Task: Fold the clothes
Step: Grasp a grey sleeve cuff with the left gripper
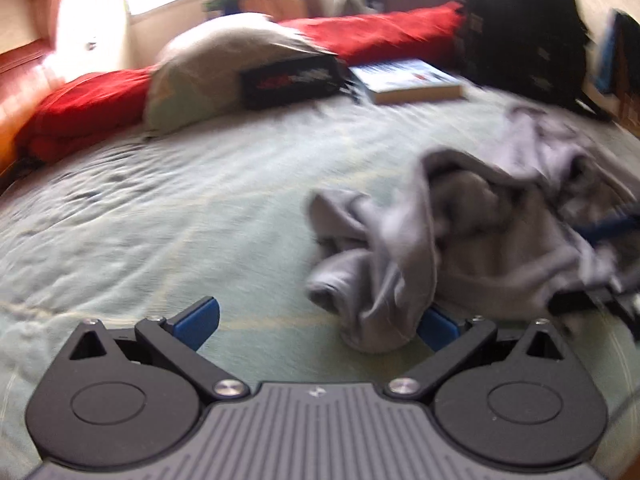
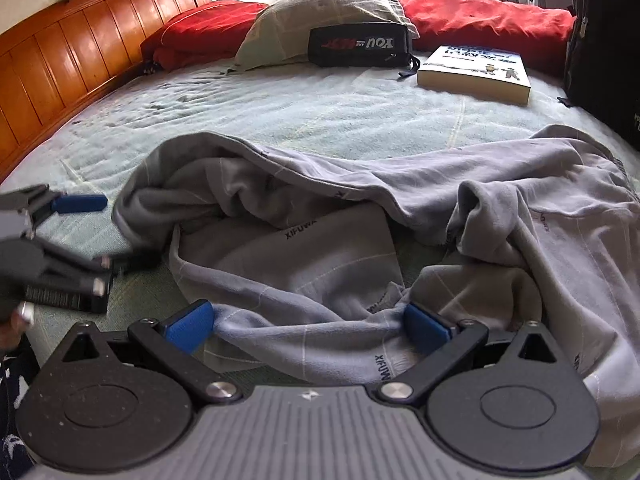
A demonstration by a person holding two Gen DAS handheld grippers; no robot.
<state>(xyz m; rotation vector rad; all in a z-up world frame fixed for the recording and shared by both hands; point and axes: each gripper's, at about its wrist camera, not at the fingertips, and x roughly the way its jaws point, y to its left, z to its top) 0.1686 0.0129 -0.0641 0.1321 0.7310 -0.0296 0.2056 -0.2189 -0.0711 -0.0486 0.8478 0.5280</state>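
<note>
A crumpled grey garment point(image 2: 360, 208) with thin pale lines and small printed lettering lies on the pale green bed sheet point(image 2: 280, 120). My right gripper point(image 2: 308, 326) stands wide open low over the garment's near edge, and a bunched fold of cloth lies between its blue pads point(image 2: 188, 326). In the blurred left wrist view the same garment point(image 1: 460, 232) is heaped at the right. My left gripper point(image 1: 320, 324) is open over bare sheet, its right pad point(image 1: 438, 328) beside a hanging fold. The left gripper's blue finger point(image 2: 80, 203) shows at the garment's left end.
At the head of the bed are a grey pillow point(image 2: 332, 12), red bolsters point(image 2: 488, 16), a black pouch point(image 2: 360, 46) and a book point(image 2: 476, 72). A wooden headboard point(image 2: 72, 52) runs along the left. A black backpack point(image 2: 604, 60) stands at the right.
</note>
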